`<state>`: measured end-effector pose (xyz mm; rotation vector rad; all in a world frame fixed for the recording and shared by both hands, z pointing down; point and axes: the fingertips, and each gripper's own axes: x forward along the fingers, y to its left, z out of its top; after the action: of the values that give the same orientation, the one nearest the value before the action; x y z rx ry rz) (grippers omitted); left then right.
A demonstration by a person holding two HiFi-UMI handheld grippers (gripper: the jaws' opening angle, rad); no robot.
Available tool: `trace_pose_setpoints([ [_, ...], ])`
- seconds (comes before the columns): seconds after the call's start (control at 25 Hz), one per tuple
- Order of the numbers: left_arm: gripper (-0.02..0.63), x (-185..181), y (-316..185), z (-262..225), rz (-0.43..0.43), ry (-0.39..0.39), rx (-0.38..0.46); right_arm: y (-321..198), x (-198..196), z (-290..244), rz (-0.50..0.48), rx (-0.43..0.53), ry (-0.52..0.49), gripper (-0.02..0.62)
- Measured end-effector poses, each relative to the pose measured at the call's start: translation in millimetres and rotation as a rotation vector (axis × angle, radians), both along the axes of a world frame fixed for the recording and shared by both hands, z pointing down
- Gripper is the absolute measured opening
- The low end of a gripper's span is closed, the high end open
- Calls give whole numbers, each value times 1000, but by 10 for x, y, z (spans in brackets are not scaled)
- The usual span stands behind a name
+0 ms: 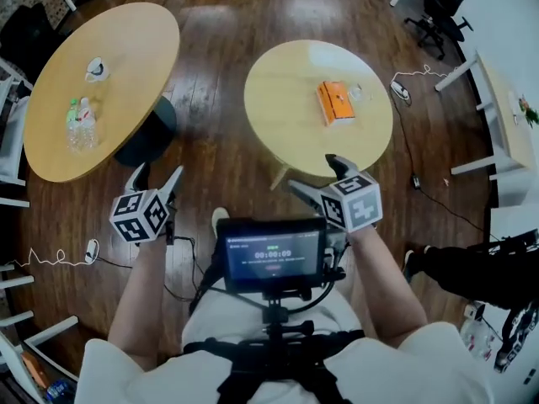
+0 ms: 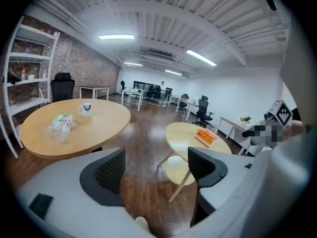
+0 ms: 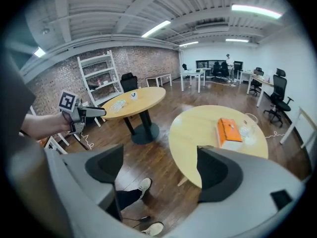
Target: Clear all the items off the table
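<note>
On the small round table (image 1: 286, 99) lie an orange box (image 1: 334, 102) and a clear glass (image 1: 357, 93) beside it. In the right gripper view the box (image 3: 229, 131) and glass (image 3: 247, 130) lie beyond the jaws. The left gripper view shows the box (image 2: 206, 136) far ahead. My left gripper (image 1: 156, 179) hangs open and empty over the floor, left of the table. My right gripper (image 1: 318, 177) is open and empty at the table's near edge.
A larger round table (image 1: 126, 40) at the left carries a white mug (image 1: 96, 71) and clear plastic bottles (image 1: 81, 124). Cables and a power strip (image 1: 400, 89) lie on the wooden floor. White desks (image 1: 497, 99) and office chairs (image 1: 438, 11) stand at the right.
</note>
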<state>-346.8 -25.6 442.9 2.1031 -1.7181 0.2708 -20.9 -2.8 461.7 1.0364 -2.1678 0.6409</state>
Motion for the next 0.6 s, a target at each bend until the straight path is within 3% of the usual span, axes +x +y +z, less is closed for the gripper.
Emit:
trace_pose_setpoints([
  [0.4,394,1959,1218,-117,144,4,0,1170,1963,-212,178,83,-20,474],
  [0.6,394,2300,1576,-251,192,26,-1,1525,2293,-390,224,126,-35,474],
])
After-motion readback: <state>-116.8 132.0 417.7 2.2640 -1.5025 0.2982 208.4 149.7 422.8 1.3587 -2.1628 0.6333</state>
